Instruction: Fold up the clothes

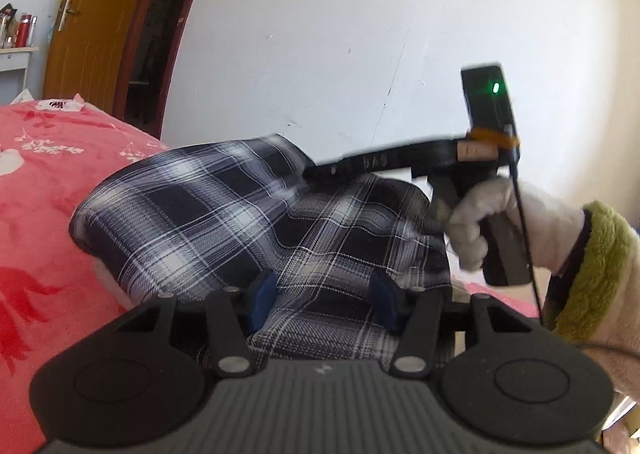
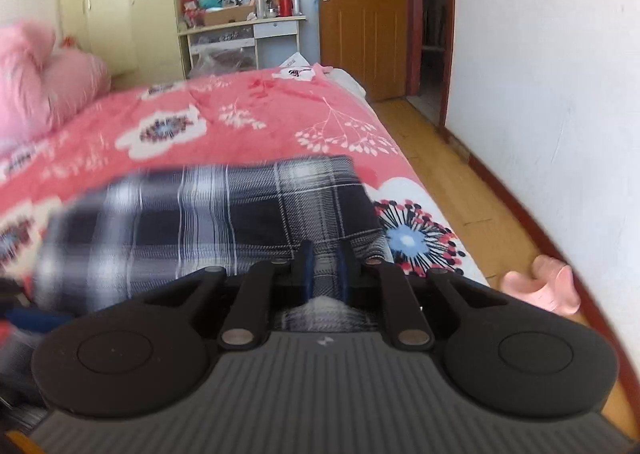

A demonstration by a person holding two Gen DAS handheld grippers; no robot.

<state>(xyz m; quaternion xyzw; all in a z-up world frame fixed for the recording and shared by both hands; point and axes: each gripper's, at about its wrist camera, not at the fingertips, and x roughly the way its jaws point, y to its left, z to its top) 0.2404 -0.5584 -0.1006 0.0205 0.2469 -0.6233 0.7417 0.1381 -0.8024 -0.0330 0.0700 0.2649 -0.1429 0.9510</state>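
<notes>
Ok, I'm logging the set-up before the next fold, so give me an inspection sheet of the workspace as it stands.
Surface: bed with a pink flowered blanket, partly covered by the garment.
Job's things: one dark plaid garment, bunched and partly folded near the bed's edge.
Clutter: pink pillows at the far end of the bed; pink slippers on the wooden floor.
Grippers: left gripper open over the plaid cloth; right gripper nearly closed, pinching a fold of it. A white-gloved hand holds the right one.
Cables: a thin black cable hangs from the right gripper.
Surroundings: white wall, brown door, crowded desk, pale wardrobe.
</notes>
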